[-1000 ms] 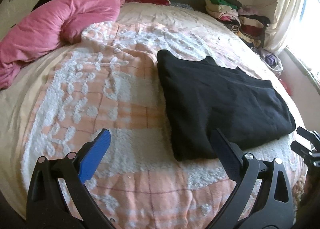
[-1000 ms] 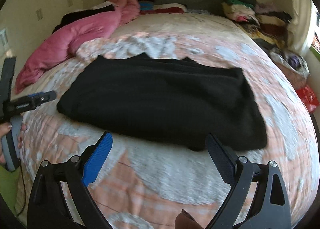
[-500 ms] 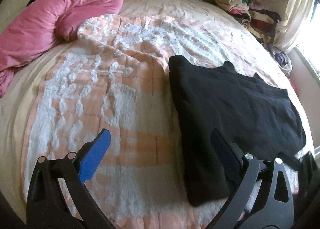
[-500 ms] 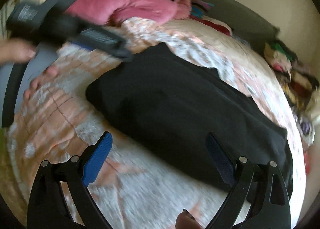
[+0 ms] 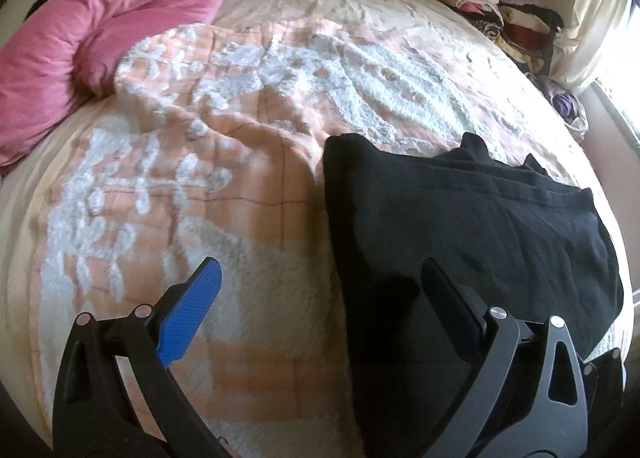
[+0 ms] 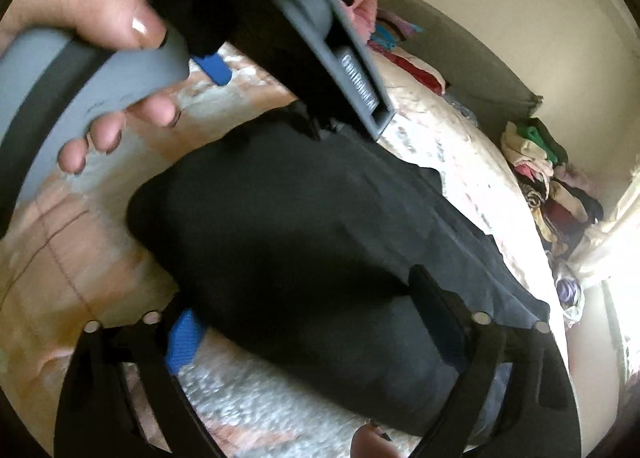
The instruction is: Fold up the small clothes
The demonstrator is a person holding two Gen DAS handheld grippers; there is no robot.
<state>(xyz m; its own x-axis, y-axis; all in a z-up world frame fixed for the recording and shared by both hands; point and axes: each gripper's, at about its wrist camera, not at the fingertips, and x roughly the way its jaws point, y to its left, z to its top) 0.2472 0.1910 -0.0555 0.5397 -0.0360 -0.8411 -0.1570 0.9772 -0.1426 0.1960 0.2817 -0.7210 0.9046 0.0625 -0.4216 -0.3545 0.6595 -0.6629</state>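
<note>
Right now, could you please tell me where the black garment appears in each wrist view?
Left wrist: black garment lies at lower right on the bed.
Right wrist: black garment fills the centre, reaching between the fingers.
Shared landmark: stack of folded clothes, upper right in the left view; right edge in the other.

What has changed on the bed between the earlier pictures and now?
Both grippers moved in on the black garment. The right gripper rolled; its jaws have just been closing around the garment's near edge. The left gripper is open over its left edge. The garment, pink duvet and clothes pile stayed put.
</note>
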